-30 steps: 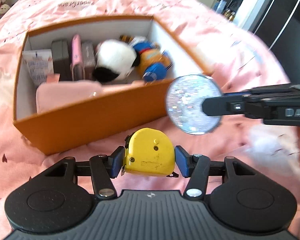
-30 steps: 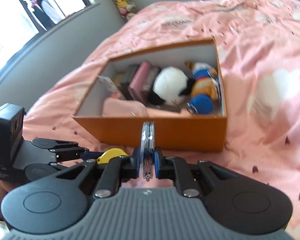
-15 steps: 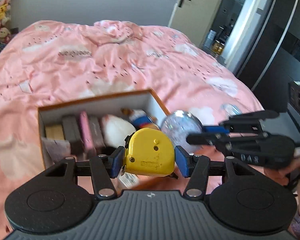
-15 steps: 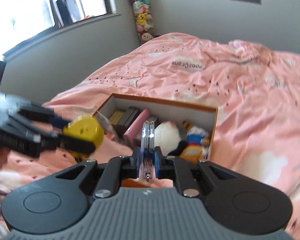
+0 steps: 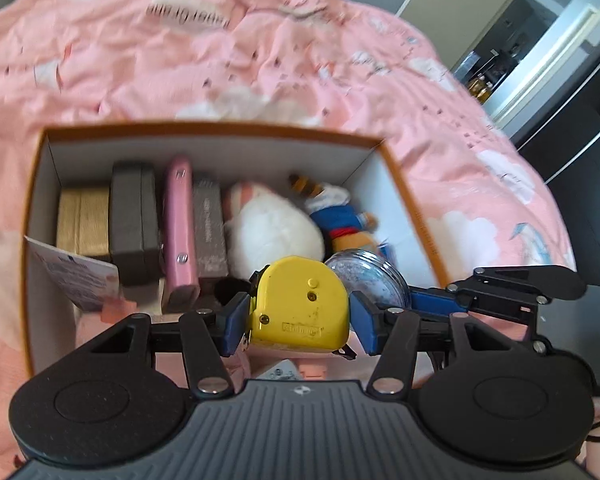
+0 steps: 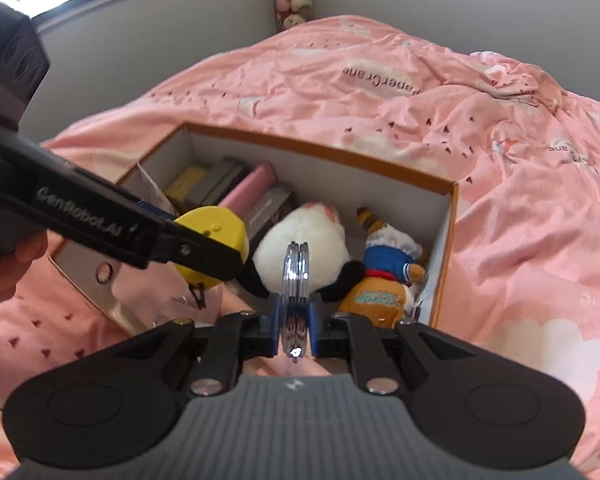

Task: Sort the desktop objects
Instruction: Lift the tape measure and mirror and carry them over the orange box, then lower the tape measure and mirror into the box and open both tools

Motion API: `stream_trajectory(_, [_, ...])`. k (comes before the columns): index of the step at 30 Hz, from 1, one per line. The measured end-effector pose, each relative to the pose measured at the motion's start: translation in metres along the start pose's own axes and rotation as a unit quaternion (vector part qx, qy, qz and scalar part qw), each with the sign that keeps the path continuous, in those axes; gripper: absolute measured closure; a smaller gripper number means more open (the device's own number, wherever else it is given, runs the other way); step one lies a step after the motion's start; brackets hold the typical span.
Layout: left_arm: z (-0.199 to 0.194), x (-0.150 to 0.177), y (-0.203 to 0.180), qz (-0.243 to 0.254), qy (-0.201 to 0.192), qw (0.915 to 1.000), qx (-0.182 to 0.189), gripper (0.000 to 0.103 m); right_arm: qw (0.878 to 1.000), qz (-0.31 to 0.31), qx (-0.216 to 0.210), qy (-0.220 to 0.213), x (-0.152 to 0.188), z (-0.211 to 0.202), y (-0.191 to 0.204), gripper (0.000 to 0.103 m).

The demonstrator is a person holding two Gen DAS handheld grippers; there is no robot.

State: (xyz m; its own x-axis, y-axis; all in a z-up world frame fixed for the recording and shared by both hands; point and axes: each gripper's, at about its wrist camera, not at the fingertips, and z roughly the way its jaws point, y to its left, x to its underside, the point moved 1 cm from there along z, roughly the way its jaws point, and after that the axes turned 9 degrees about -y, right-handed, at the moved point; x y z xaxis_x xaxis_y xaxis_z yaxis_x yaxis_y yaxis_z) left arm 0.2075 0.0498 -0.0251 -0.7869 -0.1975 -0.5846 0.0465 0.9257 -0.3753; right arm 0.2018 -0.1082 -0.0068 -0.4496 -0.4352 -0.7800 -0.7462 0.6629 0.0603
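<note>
Left claw (image 5: 298, 312) is clamped on the yellow tape measure (image 5: 300, 304), a hard, chunky thing gripped by its flat sides. Right claw (image 6: 296, 322) pinches the thin, slippery-looking round glitter case (image 6: 296, 292) edge-on. Both hover at lower centre over the orange box (image 5: 220, 128).

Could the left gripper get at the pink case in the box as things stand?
Probably not yet: the left gripper is shut on the yellow tape measure, so its jaws are full. The pink case stands wedged between dark cases in the box, open only from above.
</note>
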Motion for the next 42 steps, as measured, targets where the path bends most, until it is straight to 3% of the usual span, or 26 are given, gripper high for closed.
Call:
stream_trajectory(5, [0.017, 0.005, 0.010, -0.012, 0.020, 0.9996, -0.015, 0.040, 0.997, -0.071, -0.014, 0.029, 0.008, 0.017, 0.008, 0.089])
stream_trajectory(11, [0.027, 0.007, 0.017, -0.022, 0.027, 0.9990, -0.026, 0.040, 0.983, -0.173, -0.034, 0.049, 0.008, 0.027, 0.022, 0.089])
stream_trajectory(17, [0.033, 0.008, 0.024, -0.028, 0.031, 0.9982, -0.042, 0.040, 0.971, -0.222, -0.052, 0.066, 0.004, 0.035, 0.024, 0.089])
stream_trajectory(30, [0.038, 0.011, 0.026, -0.031, 0.043, 0.9967, -0.062, 0.039, 0.979, -0.184, -0.056, 0.071, 0.005, 0.041, 0.020, 0.085])
stream_trajectory(34, [0.029, 0.009, 0.023, -0.023, 0.033, 0.9969, -0.067, 0.036, 0.983, -0.163, -0.062, 0.065, 0.004, 0.036, 0.019, 0.082])
stream_trajectory(36, [0.023, 0.008, 0.021, -0.023, 0.027, 0.9972, -0.066, 0.036, 0.985, -0.150, -0.064, 0.060, 0.003, 0.032, 0.018, 0.074])
stream_trajectory(38, [0.015, 0.007, 0.017, -0.016, 0.018, 0.9974, -0.068, 0.035, 0.986, -0.143, -0.065, 0.052, 0.002, 0.025, 0.019, 0.072])
stream_trajectory(42, [-0.006, 0.005, 0.003, 0.010, -0.016, 0.9964, -0.082, 0.035, 0.991, -0.118, -0.057, 0.036, -0.002, 0.012, 0.020, 0.067])
